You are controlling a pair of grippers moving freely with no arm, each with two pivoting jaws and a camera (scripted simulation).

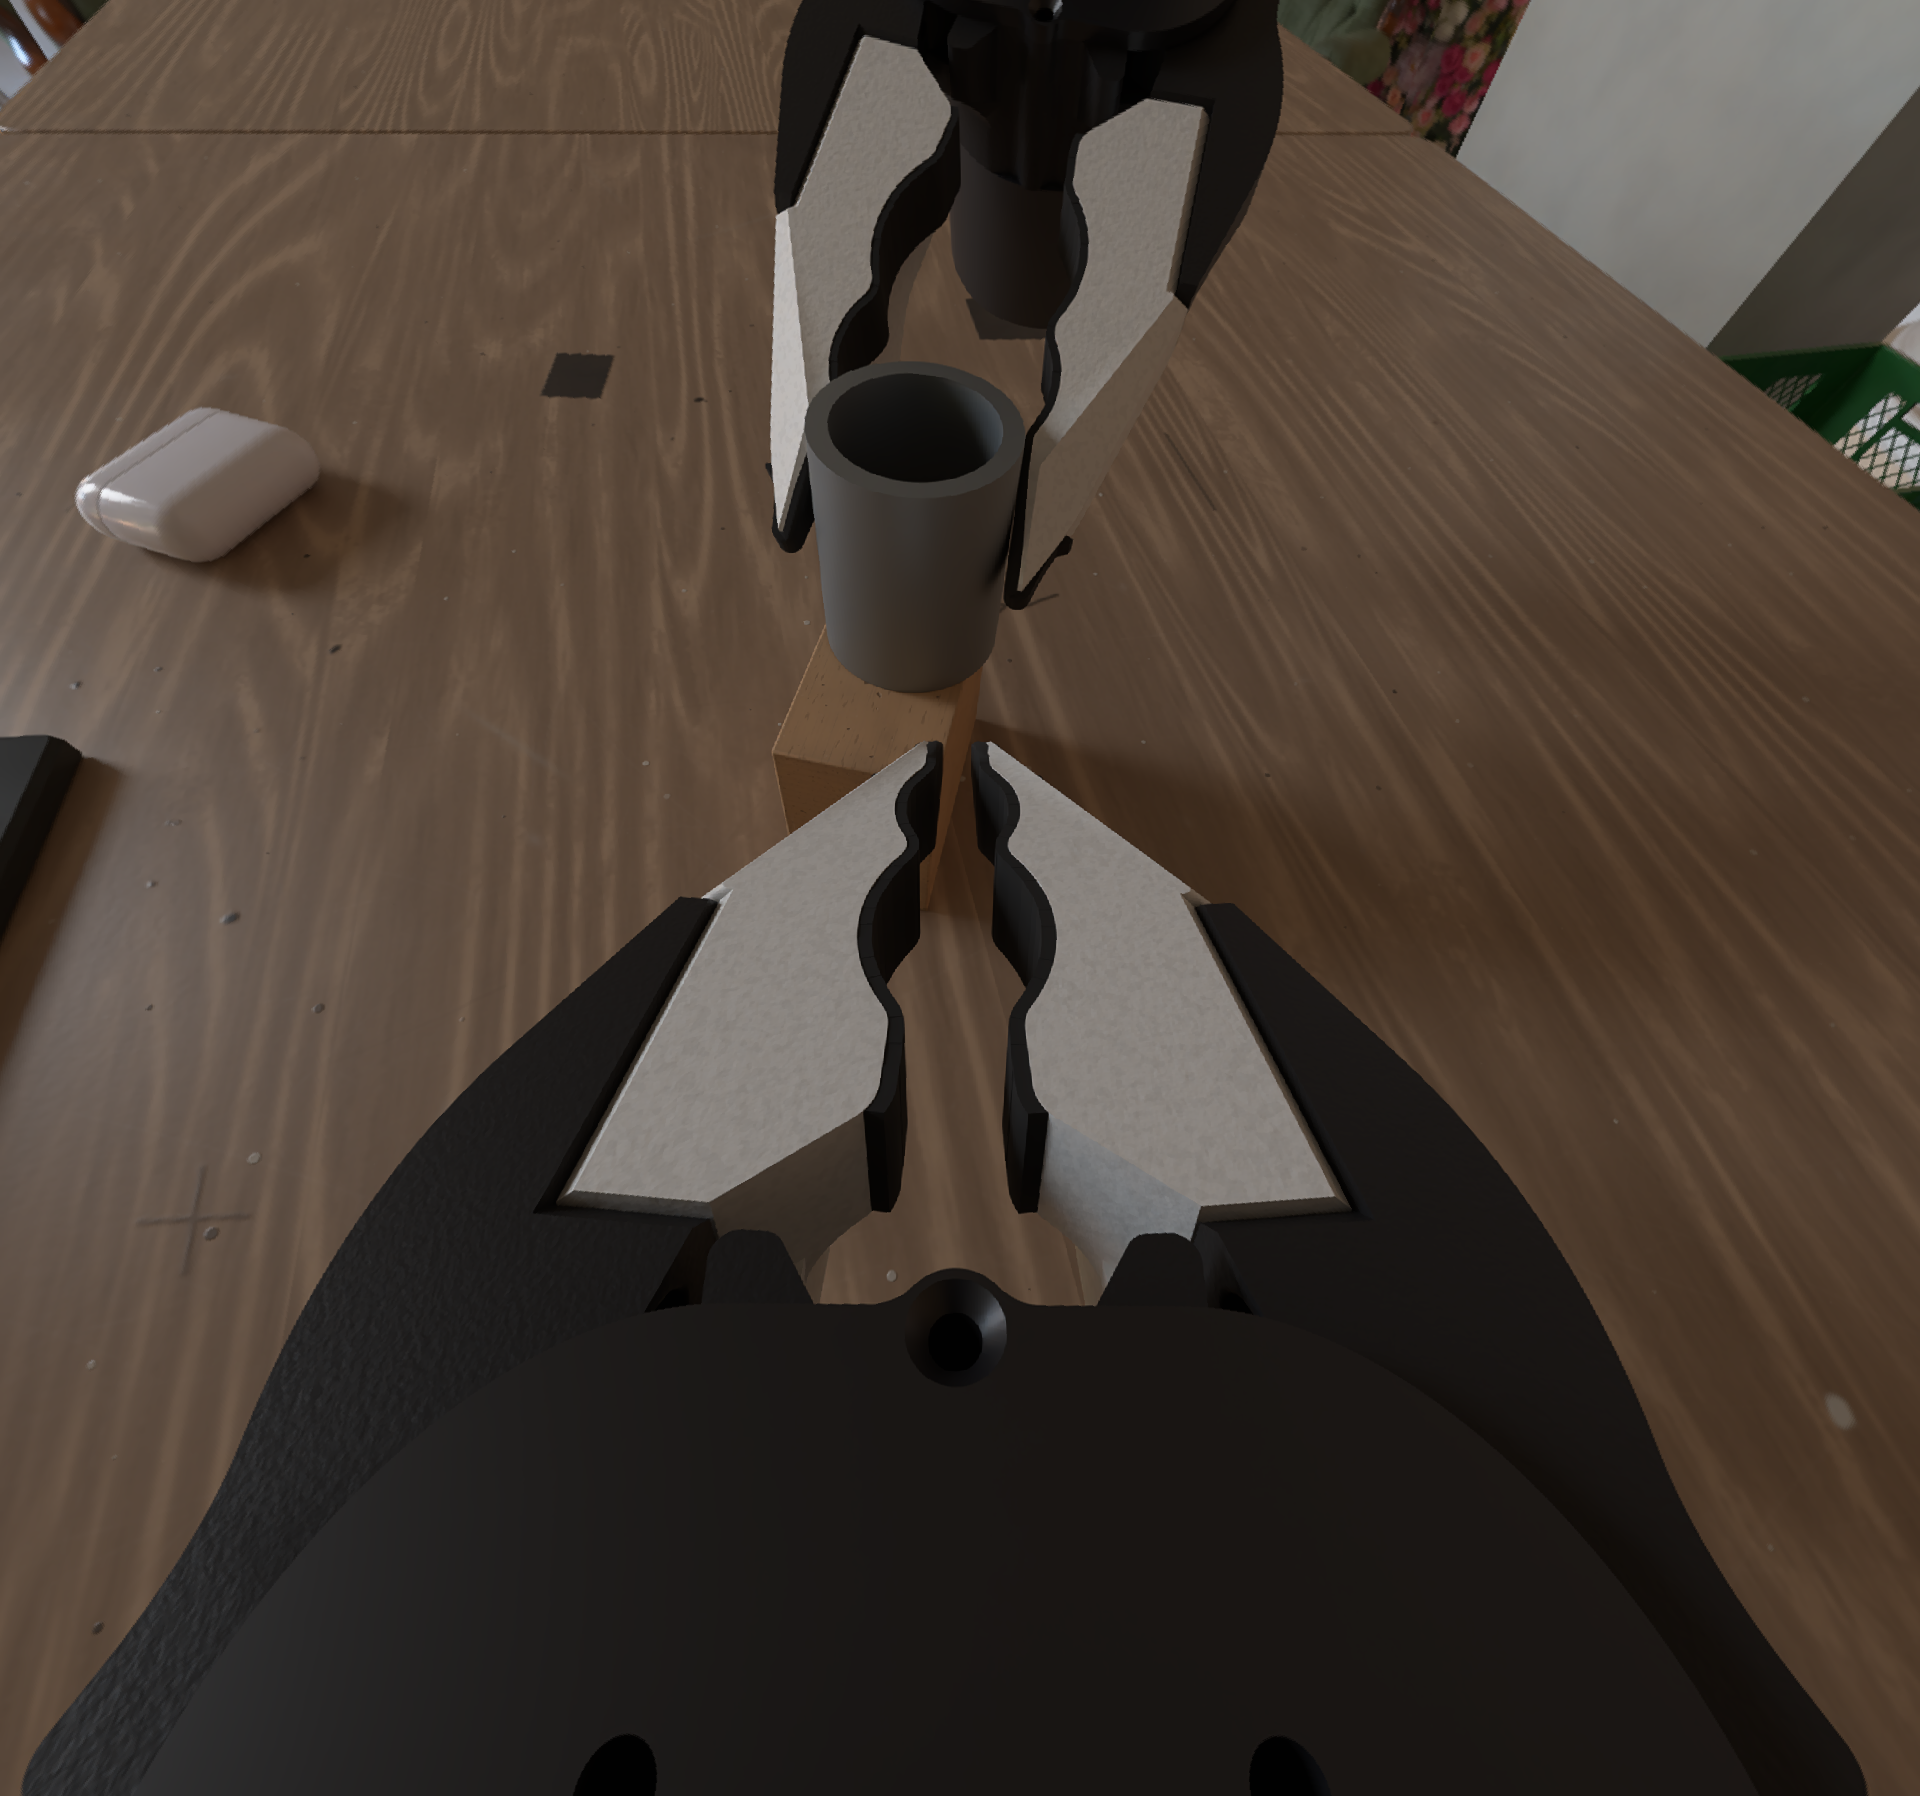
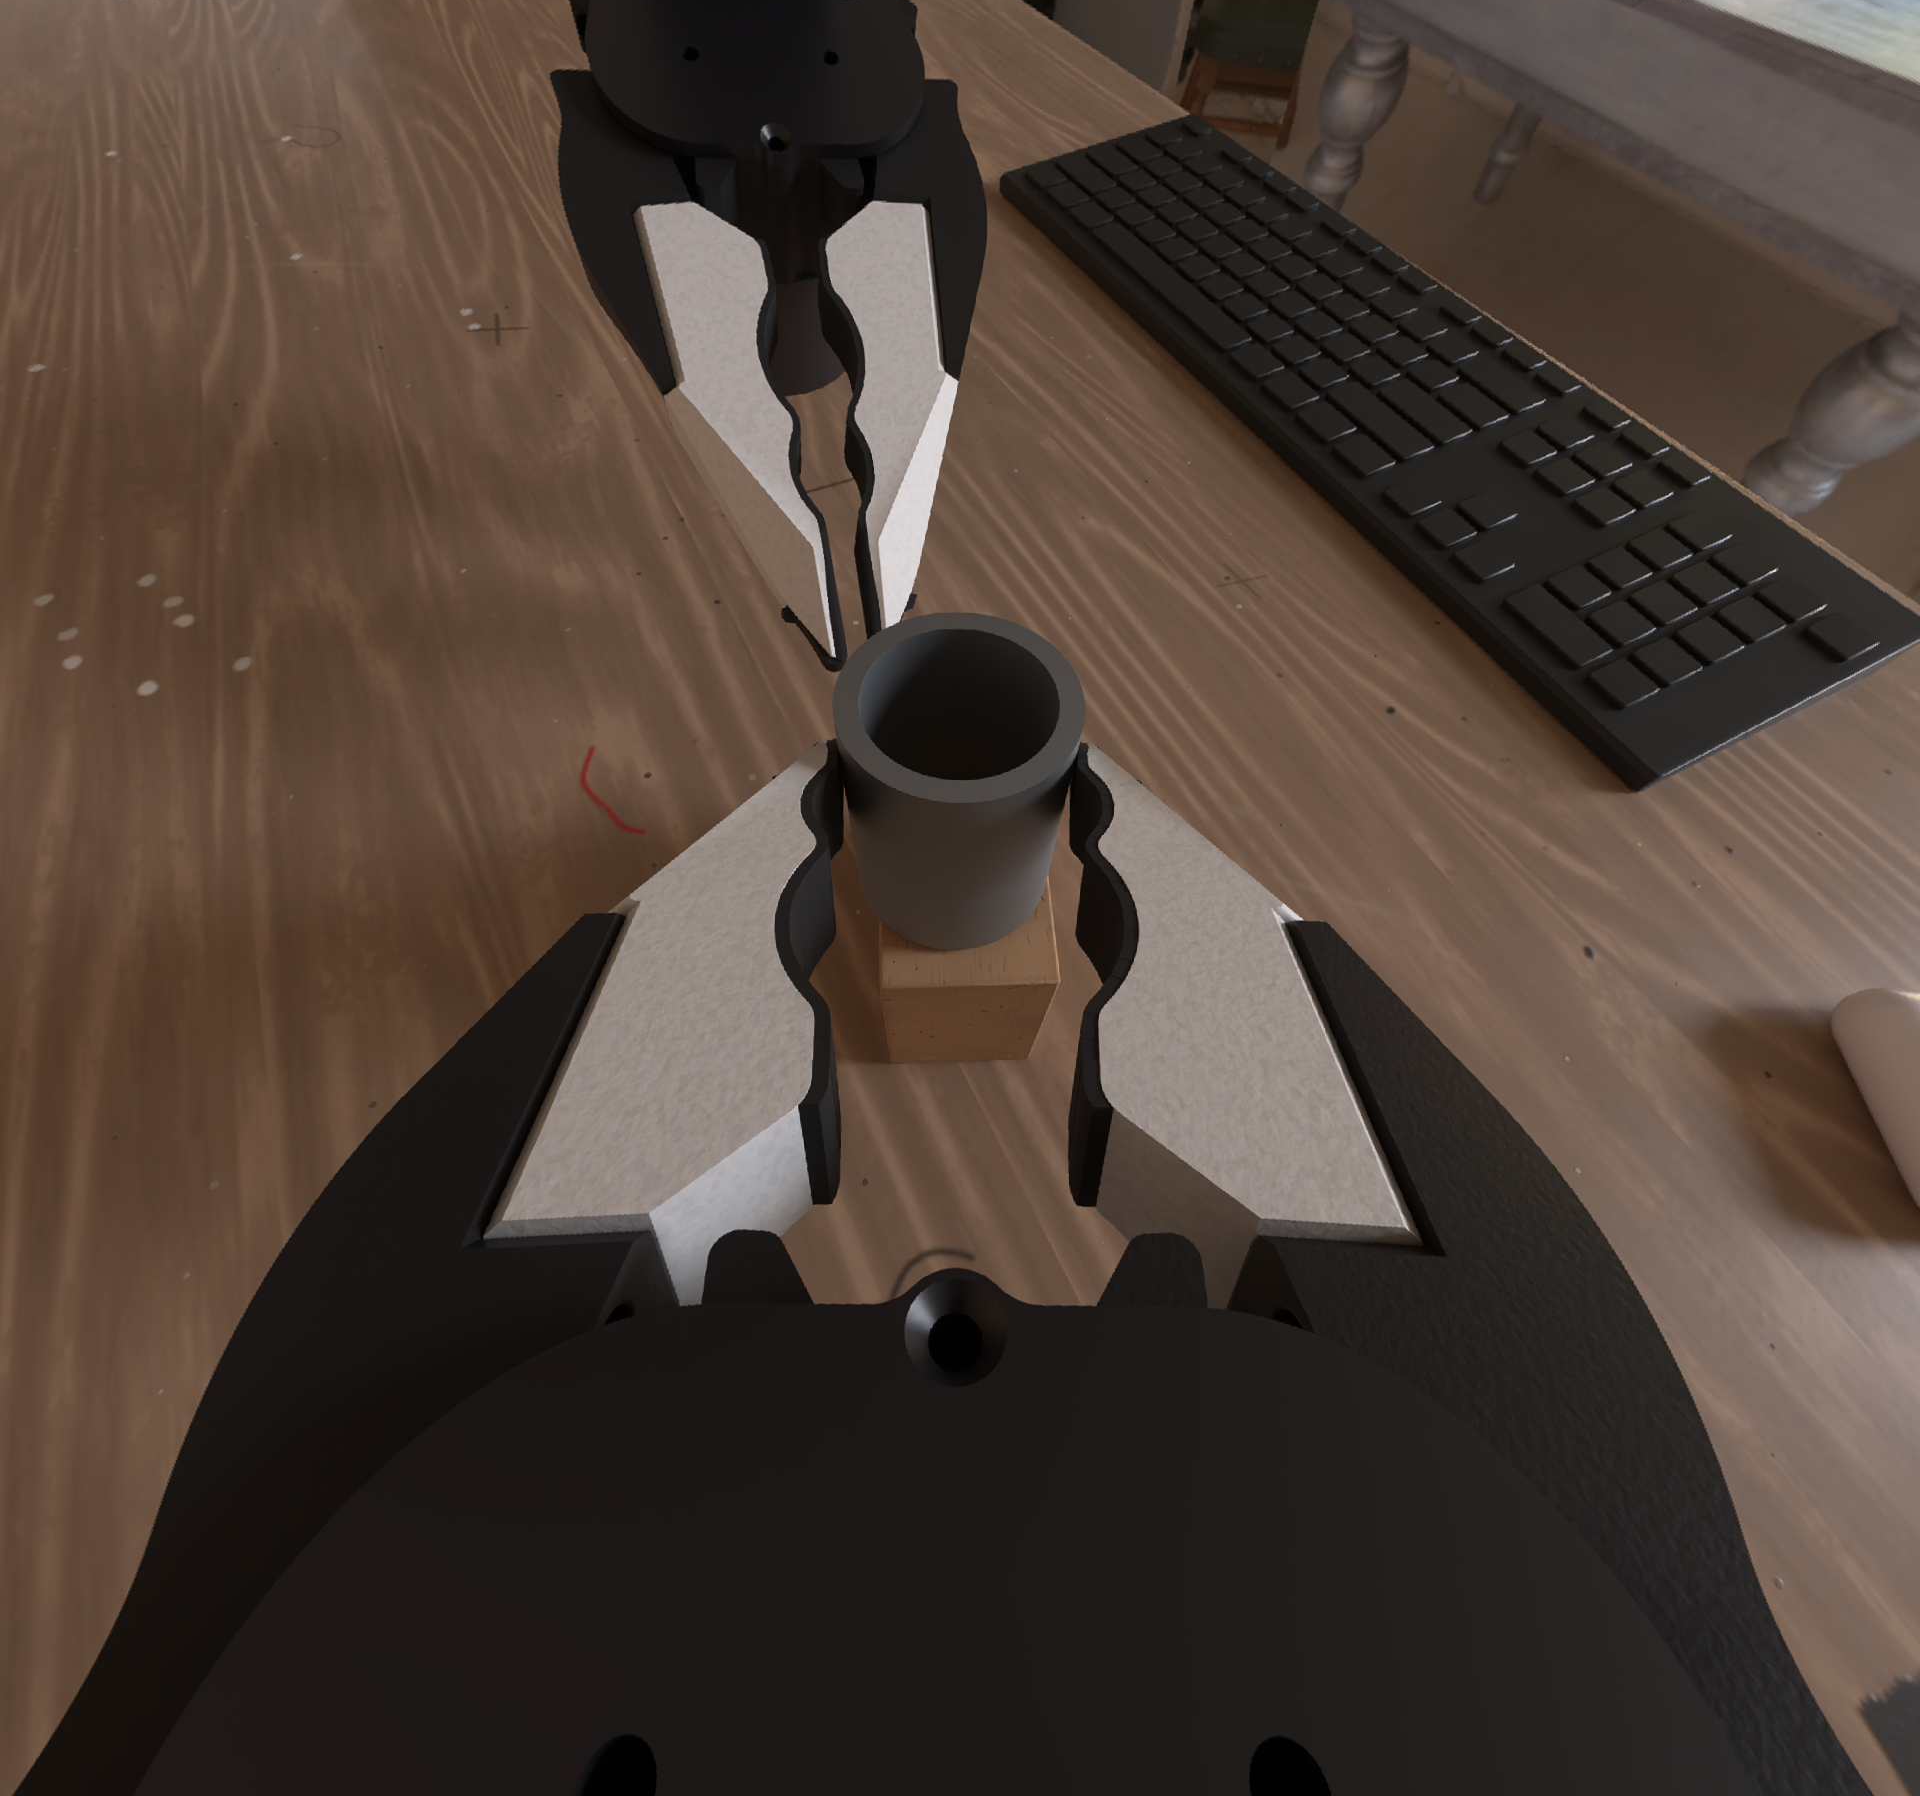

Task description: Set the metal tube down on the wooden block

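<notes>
1. Tube (image 2: 954, 790) stands upright on the wooden block (image 2: 966, 1008), open end up; your right gripper (image 2: 954, 811) has its fingers spread on either side of it, and I can't tell whether they touch.
2. Left gripper (image 1: 956, 759) sits low at the block's near side, fingers nearly closed on nothing, likely parked clear.
3. Tube hides the block's top, so how centred it sits is unclear.
4. Earbud case (image 1: 197, 484), keyboard (image 2: 1455, 437) sit well apart on the desk (image 1: 416, 811).
</notes>
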